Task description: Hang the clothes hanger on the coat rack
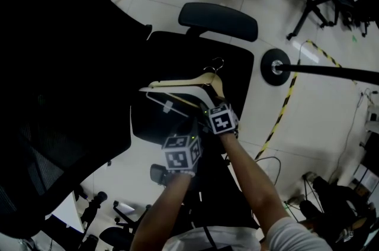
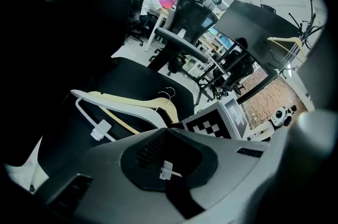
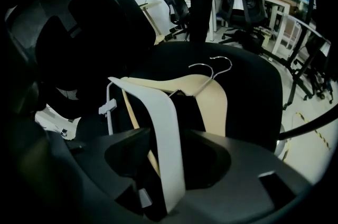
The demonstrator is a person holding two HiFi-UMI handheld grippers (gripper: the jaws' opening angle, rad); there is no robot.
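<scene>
Two hangers lie on a black office chair seat (image 1: 177,54): a white hanger (image 1: 161,100) with clips and a wooden hanger (image 1: 216,85) with a wire hook. My right gripper (image 1: 208,103) points down onto them. In the right gripper view the white hanger (image 3: 163,133) runs through the wide gap between the jaws of the right gripper (image 3: 169,165), which stands open, and the wooden hanger (image 3: 211,96) lies behind. My left gripper (image 1: 193,125) hovers beside it, open, with nothing held. The coat rack (image 2: 303,33) stands far off and bears another hanger.
A large black mesh chair back (image 1: 59,66) fills the left. The seat's armrest pad (image 1: 219,20) lies beyond the hangers. The coat rack's round base (image 1: 275,66) and pole (image 1: 331,71) are on the floor to the right, by yellow-black tape (image 1: 284,108). More chairs and desks stand around.
</scene>
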